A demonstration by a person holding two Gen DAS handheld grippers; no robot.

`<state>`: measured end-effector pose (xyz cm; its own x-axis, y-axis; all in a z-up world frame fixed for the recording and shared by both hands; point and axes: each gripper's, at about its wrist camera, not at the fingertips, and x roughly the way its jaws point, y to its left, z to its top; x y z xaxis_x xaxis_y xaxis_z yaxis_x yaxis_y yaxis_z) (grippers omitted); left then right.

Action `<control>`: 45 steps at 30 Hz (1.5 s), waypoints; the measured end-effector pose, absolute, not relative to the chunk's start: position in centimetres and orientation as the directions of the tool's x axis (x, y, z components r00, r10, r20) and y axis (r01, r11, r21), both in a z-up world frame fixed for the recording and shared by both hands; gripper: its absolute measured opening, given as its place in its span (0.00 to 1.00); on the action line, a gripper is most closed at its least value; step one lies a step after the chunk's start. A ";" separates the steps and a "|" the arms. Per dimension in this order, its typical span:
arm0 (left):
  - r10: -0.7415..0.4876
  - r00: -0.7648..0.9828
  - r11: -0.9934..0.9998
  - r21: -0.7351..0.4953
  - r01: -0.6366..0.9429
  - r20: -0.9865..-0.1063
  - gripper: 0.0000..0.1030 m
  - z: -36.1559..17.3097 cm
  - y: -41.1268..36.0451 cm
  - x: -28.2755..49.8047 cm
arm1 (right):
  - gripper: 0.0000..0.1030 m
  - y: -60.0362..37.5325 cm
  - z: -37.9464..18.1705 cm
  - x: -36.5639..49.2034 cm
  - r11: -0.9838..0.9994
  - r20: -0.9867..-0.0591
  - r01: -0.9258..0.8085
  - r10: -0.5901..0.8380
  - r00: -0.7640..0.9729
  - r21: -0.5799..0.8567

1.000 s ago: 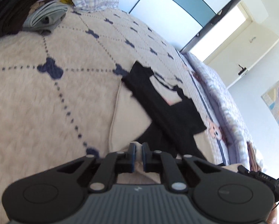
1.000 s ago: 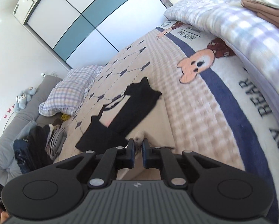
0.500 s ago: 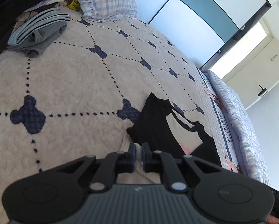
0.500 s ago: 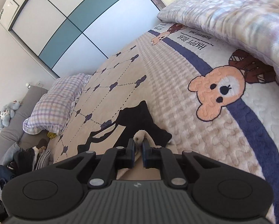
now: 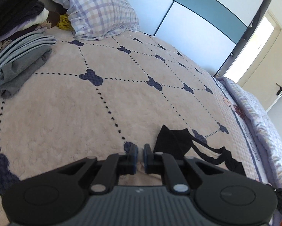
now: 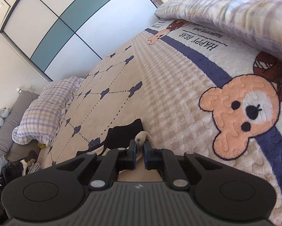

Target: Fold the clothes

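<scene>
Both claws are closed on cloth. Between the pads of the left claw point(image 5: 140, 155) there is a thin fold of a cream garment point(image 5: 141, 177), and the jaws stand almost together around it. The right claw point(image 6: 140, 151) pinches the same cream cloth in the same way, and a small pale tuft point(image 6: 141, 137) of it stands up just above the fingertips.

This garment lies low on the bed, mostly hidden under the claw bodies in both views. Its black part point(image 5: 171, 141) spreads on the blanket just to the right of the left claw, with a thin black strap that runs further right. In the right wrist view the same black part point(image 6: 122, 133) lies just to the left of the claw.

Under everything is a beige blanket point(image 5: 84, 113) with dotted lines and dark blue bear-head shapes. Near the right claw it has a big orange bear face point(image 6: 240, 116) beside a blue stripe and the words "HAPPY BEAR".

Further away, a folded striped grey garment point(image 5: 18, 60) lies at the left side of the bed, beside a pile of dark clothes point(image 5: 12, 9). A checked pillow point(image 5: 101, 11) lies at the far end, with a wardrobe with white and teal panels point(image 5: 188, 15) behind it.
</scene>
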<state>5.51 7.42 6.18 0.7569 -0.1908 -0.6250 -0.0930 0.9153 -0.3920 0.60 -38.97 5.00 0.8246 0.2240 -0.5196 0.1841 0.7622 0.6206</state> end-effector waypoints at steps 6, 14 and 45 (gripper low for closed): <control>-0.196 0.728 0.934 -0.351 -0.066 -0.657 0.08 4.3 6.5 7.0 | 0.09 -38.1 3.6 2.4 0.817 -0.578 0.188 0.204 0.790 0.546; -0.211 0.701 0.925 -0.372 -0.082 -0.681 0.20 3.1 7.4 7.4 | 0.12 -38.0 2.9 2.8 0.834 -0.601 0.181 0.208 0.772 0.521; -0.407 0.613 0.906 -0.386 0.175 -0.677 0.66 3.1 6.6 7.6 | 0.46 -36.0 3.8 3.3 0.965 -0.636 0.007 0.166 0.754 0.261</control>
<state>7.62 6.61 3.10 0.6132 -0.4069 -0.6771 0.1753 0.9058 -0.3856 3.27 -36.01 3.78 0.7537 0.1664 -0.6358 0.0072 0.9652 0.2612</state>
